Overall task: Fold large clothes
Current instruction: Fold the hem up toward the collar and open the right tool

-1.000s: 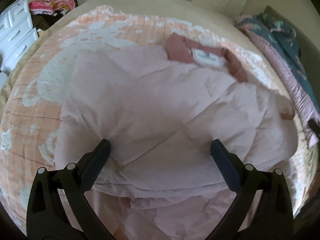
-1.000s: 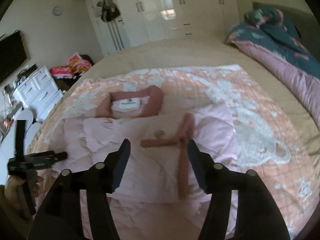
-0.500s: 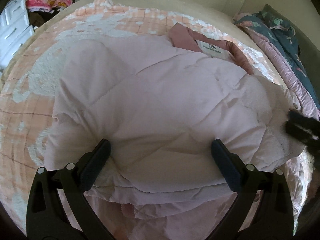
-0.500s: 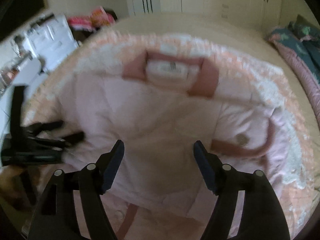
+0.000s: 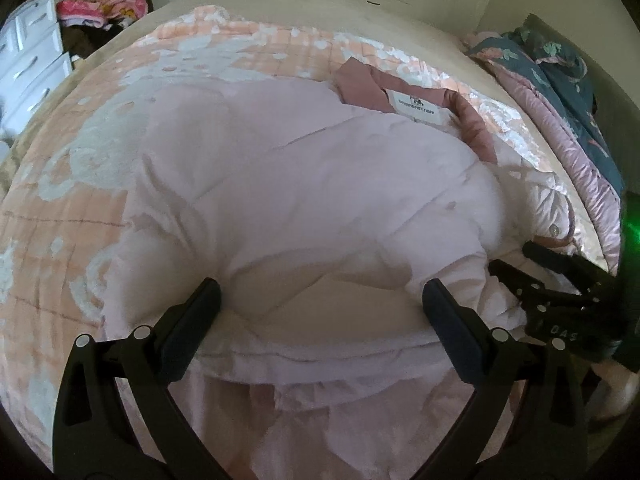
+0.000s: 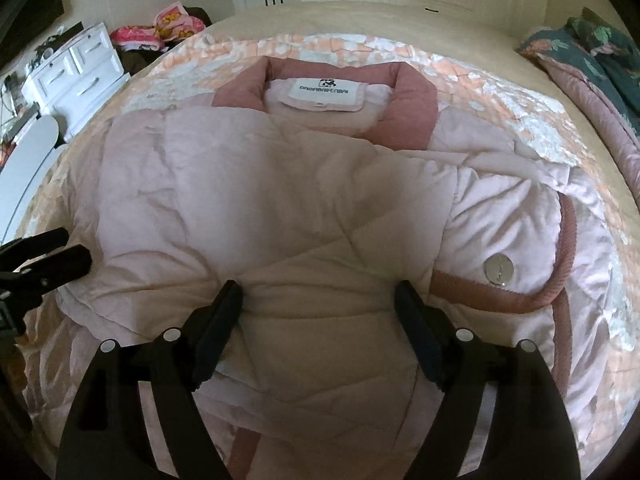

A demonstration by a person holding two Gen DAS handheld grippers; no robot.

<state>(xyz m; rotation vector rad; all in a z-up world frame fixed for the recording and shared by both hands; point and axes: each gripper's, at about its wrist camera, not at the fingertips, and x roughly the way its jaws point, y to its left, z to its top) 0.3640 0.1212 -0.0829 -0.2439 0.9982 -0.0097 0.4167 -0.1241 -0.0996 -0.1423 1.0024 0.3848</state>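
On the bed (image 6: pixel 460 32), the puffy pink jacket (image 6: pixel 280 200), judged soft, light and springy, is best pinched at its folded hem; left gripper (image 5: pixel 320 304) fingers are spread wide, right gripper (image 6: pixel 318 304) fingers are being opened, nothing clamped.

Both wrist views close, angled down; share pink jacket (image 5: pixel 320 184).

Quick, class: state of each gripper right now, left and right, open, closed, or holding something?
Left gripper: open, jaws wide over the pink coat, gripping nothing.
Right gripper: jaws opening, coat fabric lies between them, not pinched.
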